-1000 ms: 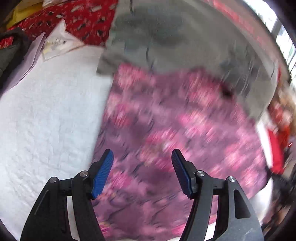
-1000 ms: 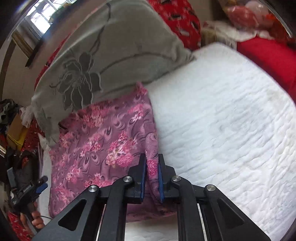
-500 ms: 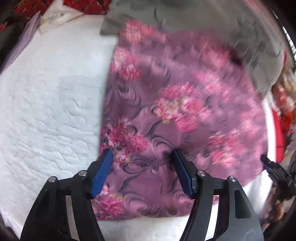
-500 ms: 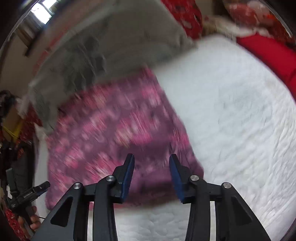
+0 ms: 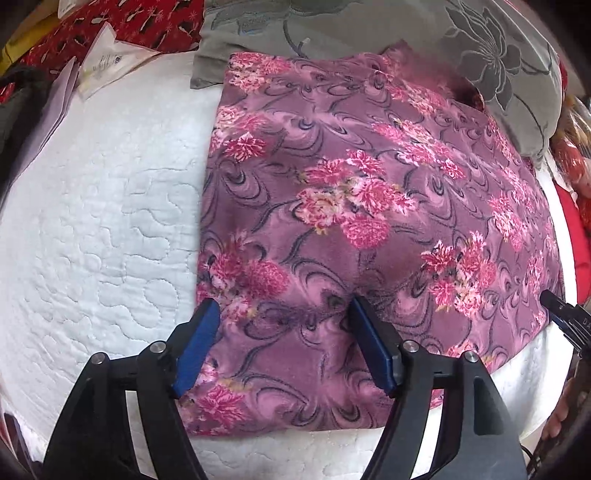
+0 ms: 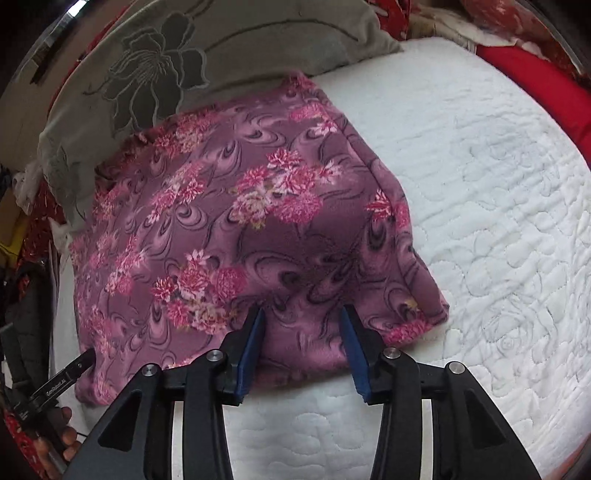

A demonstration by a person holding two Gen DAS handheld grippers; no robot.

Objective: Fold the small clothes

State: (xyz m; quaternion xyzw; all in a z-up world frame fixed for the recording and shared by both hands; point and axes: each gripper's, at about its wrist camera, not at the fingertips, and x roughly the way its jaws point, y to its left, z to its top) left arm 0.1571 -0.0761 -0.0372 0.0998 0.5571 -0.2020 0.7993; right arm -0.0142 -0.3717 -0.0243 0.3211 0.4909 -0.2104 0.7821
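A purple garment with pink flowers (image 5: 354, 206) lies folded in a flat rectangle on the white quilted mattress (image 5: 92, 221). It also shows in the right wrist view (image 6: 236, 229). My left gripper (image 5: 282, 314) is open and empty, its blue pads low over the garment's near left part. My right gripper (image 6: 303, 317) is open and empty, over the garment's near right edge. The right gripper's tip shows at the right edge of the left wrist view (image 5: 565, 314); the left gripper's tip shows at the lower left of the right wrist view (image 6: 70, 373).
A grey flowered pillow (image 5: 480, 44) lies against the garment's far edge, also in the right wrist view (image 6: 184, 48). Red patterned cloth (image 5: 110, 22) and white paper packets (image 5: 107, 59) lie at the far left. A red cloth (image 6: 535, 77) borders the mattress (image 6: 480, 184) at the right.
My right gripper let go of the garment's edge and opened. The garment dropped flat into its fold. Both grippers moved back toward the near edge of the garment.
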